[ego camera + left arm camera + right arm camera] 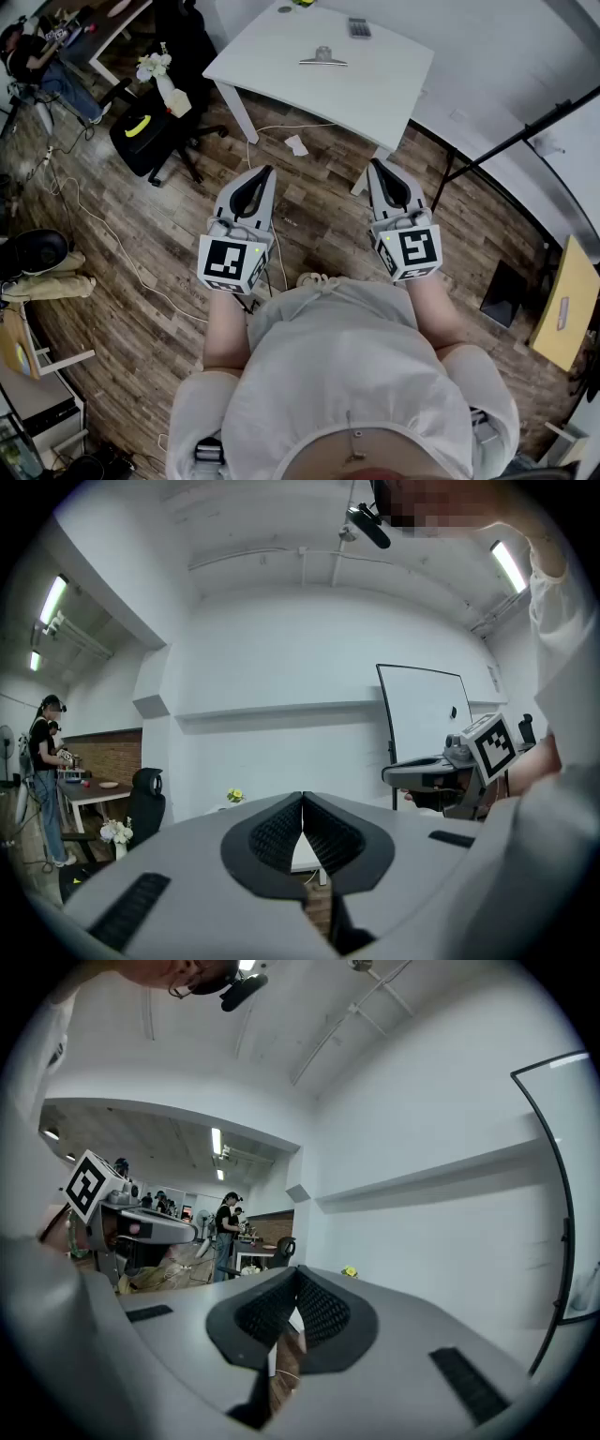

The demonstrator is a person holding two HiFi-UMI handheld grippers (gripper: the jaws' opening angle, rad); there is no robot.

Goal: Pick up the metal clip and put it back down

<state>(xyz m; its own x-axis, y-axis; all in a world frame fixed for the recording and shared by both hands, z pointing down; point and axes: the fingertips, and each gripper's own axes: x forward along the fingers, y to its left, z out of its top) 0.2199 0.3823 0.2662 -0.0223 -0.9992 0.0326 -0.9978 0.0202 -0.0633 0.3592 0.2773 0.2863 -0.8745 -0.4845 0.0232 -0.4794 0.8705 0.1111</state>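
Note:
The metal clip (pixel 322 60) lies flat on the white table (pixel 375 89) far ahead of me, near the table's middle. Both grippers hang over the wooden floor, well short of the table. My left gripper (pixel 266 172) points toward the table with its jaws shut and empty; in the left gripper view its tips (pixel 303 796) meet. My right gripper (pixel 373 165) is also shut with nothing in it, tips together (pixel 296 1270). The clip does not show in either gripper view.
A small grey remote-like object (pixel 359 27) lies at the table's far edge. A crumpled paper (pixel 296 145) and cables lie on the floor by the table leg. A black office chair (pixel 155 131) stands to the left, a black stand (pixel 506 145) to the right.

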